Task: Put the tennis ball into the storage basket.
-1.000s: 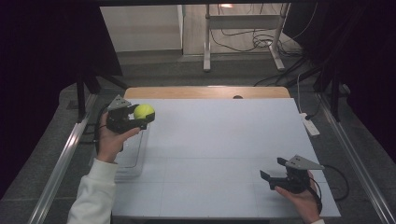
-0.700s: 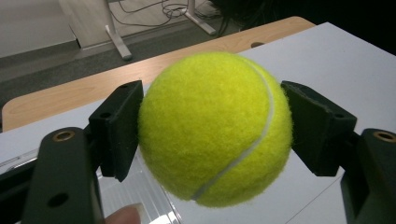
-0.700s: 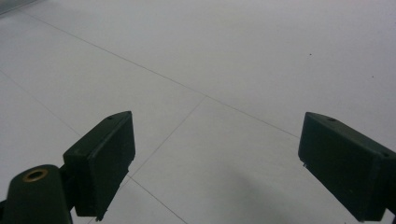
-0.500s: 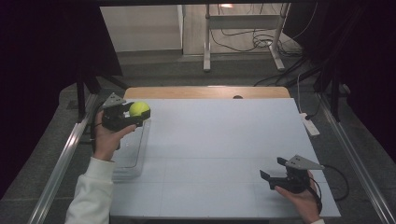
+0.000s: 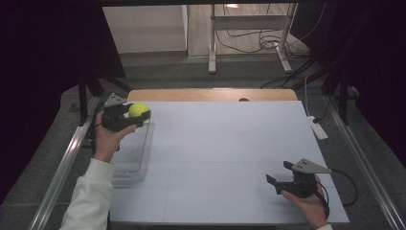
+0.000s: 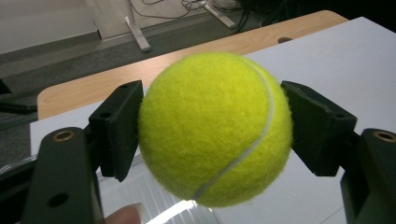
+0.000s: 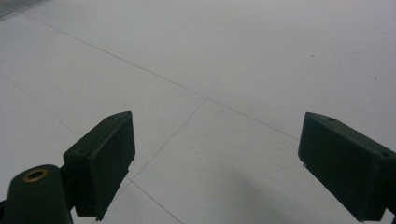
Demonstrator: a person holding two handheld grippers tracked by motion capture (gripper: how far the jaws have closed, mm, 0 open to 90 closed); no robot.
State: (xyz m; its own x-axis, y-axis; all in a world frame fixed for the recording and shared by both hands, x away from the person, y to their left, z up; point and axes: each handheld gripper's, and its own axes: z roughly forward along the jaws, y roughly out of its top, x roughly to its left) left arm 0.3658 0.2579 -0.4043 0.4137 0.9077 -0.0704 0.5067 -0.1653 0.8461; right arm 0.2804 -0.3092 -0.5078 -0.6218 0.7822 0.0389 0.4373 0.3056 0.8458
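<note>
Fuzzy felt tennis ball [image 6: 215, 128], matt black plastic tool [image 6: 210, 135], clear glossy plastic bin [image 5: 131, 160]

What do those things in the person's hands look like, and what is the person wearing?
Each tool is black, with two blocky flat jaws; brass-coloured rivets show near the jaw bases. The left tool and the right tool each carry a grey three-cornered plate on top. A black cable loops from the right one. The left arm wears a white sleeve.

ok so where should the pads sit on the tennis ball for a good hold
Across its widest middle, one pad on each opposite side, as the left gripper has it now. The tennis ball is round and fuzzy, so any side works; pads off the middle would tend to squeeze it out.
</note>
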